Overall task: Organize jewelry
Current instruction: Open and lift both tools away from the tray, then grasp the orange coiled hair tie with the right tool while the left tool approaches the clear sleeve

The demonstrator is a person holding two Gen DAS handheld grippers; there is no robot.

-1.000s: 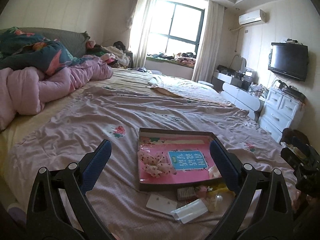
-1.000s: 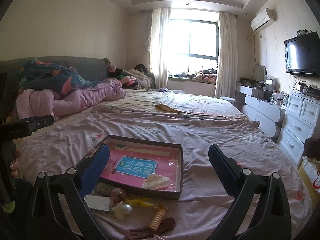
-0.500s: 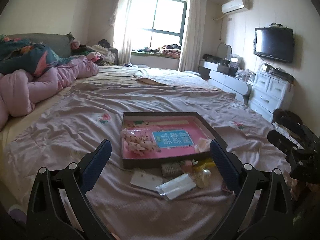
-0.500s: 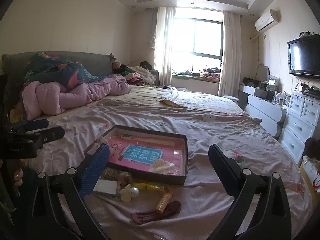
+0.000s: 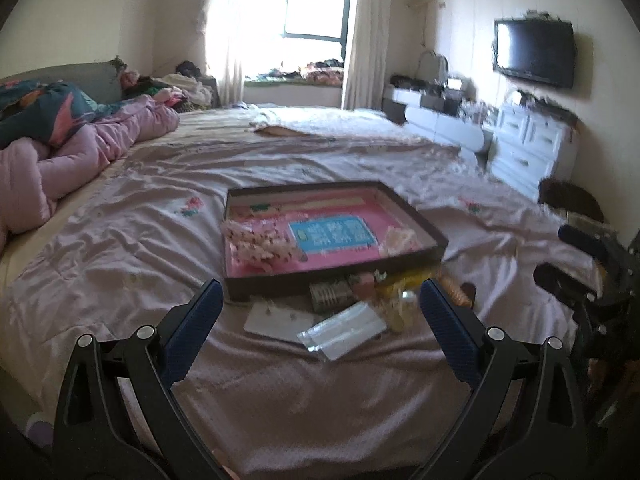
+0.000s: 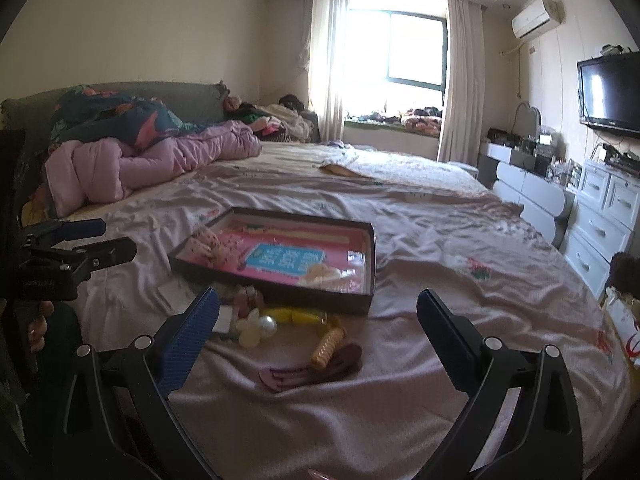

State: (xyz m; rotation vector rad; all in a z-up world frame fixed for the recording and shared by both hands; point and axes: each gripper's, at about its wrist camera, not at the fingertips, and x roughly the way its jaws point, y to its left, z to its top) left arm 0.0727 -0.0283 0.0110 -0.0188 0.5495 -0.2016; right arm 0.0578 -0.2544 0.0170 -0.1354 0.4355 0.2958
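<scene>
Pink-lined tray [image 5: 424,227] blurred, clutter behind left gripper [image 5: 318,306] finger, both grippers [image 6: 318,312] spread, empty.

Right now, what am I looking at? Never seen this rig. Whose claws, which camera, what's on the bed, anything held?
No robot: a person carries two handheld grippers, each with a fisheye camera looking along its fingers. One picture is from the left gripper, the other from the right gripper; each also sees the other at its edge. Both are open and hold nothing. On the pink bedspread lies a shallow dark tray with a pink lining. In front of it sit loose pieces: a pearl flower clip, a brown hair claw and a white card.
</scene>
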